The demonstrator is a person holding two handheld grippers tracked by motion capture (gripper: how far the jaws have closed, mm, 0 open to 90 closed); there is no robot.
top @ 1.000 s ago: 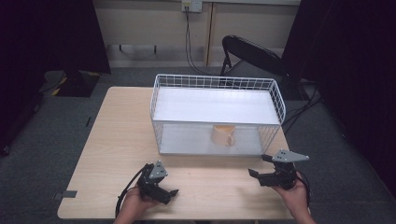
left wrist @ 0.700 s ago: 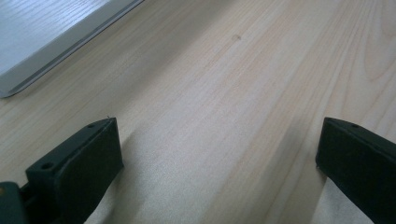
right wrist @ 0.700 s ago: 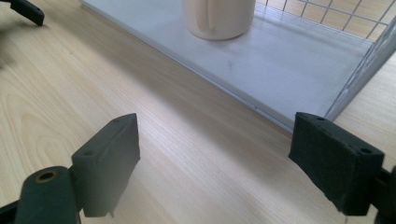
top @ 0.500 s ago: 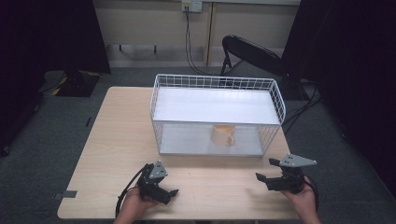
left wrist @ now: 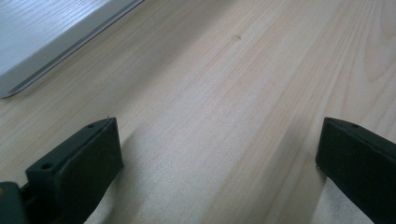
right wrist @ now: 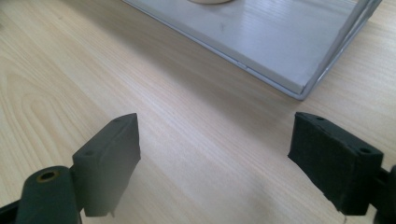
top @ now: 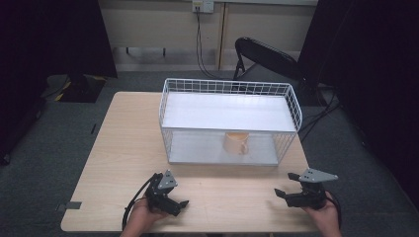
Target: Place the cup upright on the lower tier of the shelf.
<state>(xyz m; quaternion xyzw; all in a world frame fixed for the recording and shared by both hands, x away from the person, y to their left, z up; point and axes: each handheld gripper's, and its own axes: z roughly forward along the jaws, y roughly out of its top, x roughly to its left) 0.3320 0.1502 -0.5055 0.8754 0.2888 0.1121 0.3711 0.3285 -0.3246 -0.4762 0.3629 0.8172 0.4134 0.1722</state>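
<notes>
High view: both grippers rest on tabletop w/ fingers apart, empty; cup sits upright inside wire basket, fwd of both, approx. midway betw. left gripper and right gripper, so either could reach.

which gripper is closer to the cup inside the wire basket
Right, narrowly. The right gripper sits on the table in front of the cup and off to its right; the left gripper is in front and farther to its left.
</notes>
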